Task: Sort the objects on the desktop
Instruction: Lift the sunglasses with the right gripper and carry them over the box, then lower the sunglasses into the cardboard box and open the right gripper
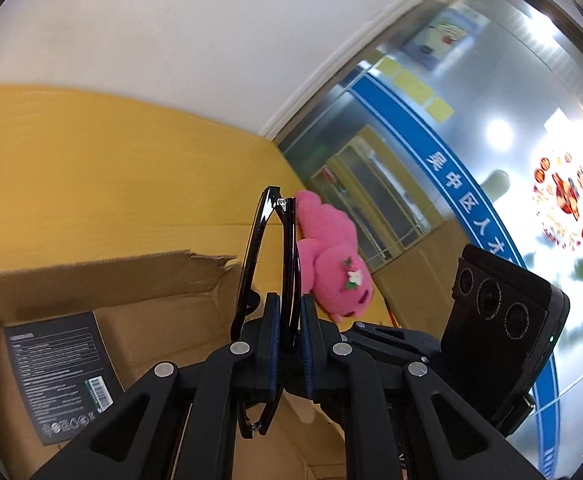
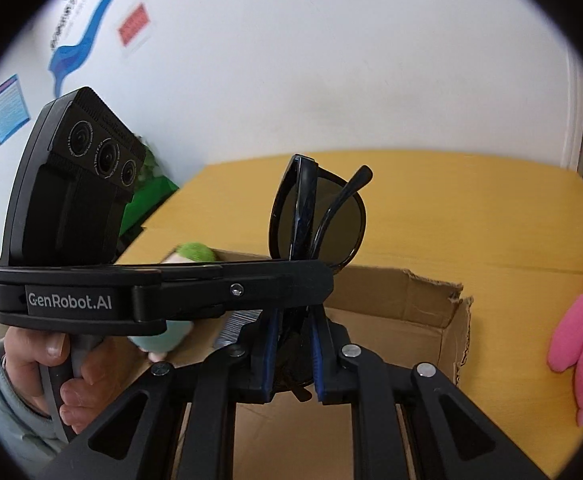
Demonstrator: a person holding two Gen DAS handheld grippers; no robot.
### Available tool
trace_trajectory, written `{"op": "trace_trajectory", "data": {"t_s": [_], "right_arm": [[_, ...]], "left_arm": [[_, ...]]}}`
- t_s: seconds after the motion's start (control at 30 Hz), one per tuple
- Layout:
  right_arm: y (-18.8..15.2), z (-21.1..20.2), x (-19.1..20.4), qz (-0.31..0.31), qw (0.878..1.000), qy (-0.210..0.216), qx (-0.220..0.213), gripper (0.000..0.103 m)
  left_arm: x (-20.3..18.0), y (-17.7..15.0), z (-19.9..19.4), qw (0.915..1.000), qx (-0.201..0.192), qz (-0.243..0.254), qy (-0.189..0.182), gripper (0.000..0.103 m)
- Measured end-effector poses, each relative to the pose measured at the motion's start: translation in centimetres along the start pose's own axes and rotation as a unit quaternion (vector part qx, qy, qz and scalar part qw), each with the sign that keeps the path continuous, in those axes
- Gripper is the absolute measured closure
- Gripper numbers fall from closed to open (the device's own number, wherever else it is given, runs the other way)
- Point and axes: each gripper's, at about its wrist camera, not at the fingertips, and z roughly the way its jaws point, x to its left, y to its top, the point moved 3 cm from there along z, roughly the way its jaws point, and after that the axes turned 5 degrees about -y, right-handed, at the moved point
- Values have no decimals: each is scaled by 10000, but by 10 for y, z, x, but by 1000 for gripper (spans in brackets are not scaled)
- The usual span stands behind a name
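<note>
A pair of folded black sunglasses [image 1: 267, 264] is held above an open cardboard box [image 1: 111, 276]. In the left wrist view my left gripper [image 1: 289, 304] is shut on the sunglasses' frame edge. In the right wrist view my right gripper [image 2: 293, 320] is shut on the same sunglasses [image 2: 331, 216], lens and temple arm sticking up past the pads. The left gripper's body [image 2: 231, 288] crosses in from the left, a hand [image 2: 51, 360] on its handle. A pink plush toy [image 1: 331, 264] lies on the yellow table [image 2: 491, 208] beside the box.
Inside the cardboard box [image 2: 403, 300] lie a black printed card [image 1: 57, 372] and a soft toy with a green top [image 2: 195, 252]. The box's near corner is torn. A white wall stands behind the table, a glass partition [image 1: 471, 120] at its right.
</note>
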Motion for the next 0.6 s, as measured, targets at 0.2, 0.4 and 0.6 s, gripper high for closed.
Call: {"op": "trace_trajectory", "data": {"t_s": [0.2,0.4,0.6], "right_arm": [[-17,57,-30,368,9970,-248,629,90],[-34,102,-57,731,9850,-532,1471,90],[-44,118,-72,1004,9771,-784,1702,87]], "left_arm": [[56,-6,45,9973,213,-696,-70,95],[97,-23,82,9898,538,-1314,-153,95],[108,-30,96,9841,582,-1667,-189,87]]}}
